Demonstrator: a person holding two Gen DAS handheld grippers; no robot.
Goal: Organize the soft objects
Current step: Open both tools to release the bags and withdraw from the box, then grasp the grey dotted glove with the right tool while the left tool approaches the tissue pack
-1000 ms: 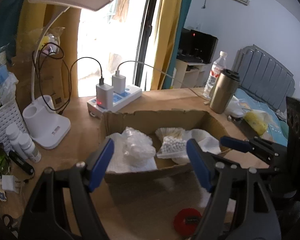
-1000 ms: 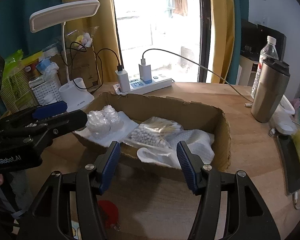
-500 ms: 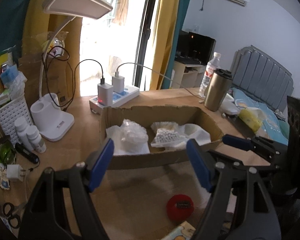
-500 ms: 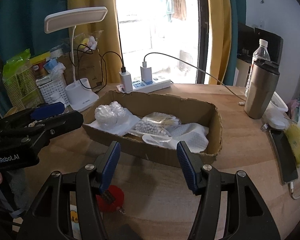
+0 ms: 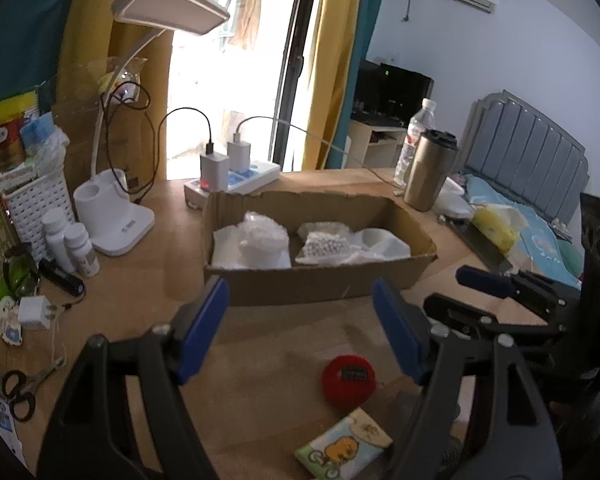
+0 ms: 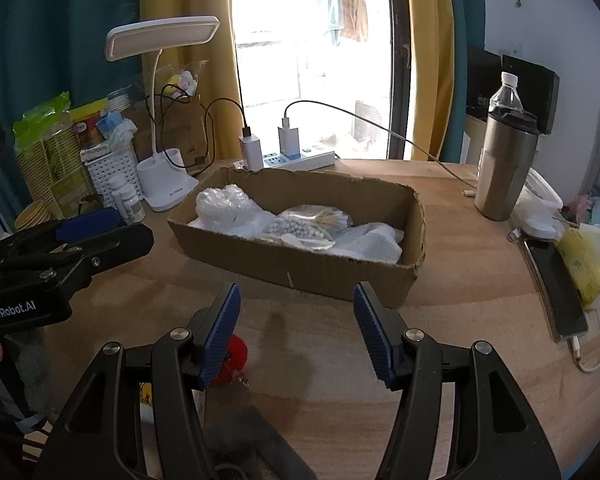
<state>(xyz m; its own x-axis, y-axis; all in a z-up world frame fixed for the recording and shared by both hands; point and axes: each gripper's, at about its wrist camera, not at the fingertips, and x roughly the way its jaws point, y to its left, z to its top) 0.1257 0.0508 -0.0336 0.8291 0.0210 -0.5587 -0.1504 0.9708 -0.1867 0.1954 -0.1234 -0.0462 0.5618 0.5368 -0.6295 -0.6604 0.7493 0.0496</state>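
Your left tool (image 5: 300,312) and right tool (image 6: 296,320) hang spread and empty before the cardboard box (image 6: 300,264); only the left view shows the cartoon packet (image 5: 344,450) underneath.

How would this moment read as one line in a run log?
left gripper: open, empty | right gripper: open, empty | cardboard box: holds soft packs | red ball: on table

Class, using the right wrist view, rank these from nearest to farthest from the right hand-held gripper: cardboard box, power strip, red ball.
1. Red ball, beside its left finger.
2. Cardboard box, just ahead, mid-table.
3. Power strip, behind the box, by the window.
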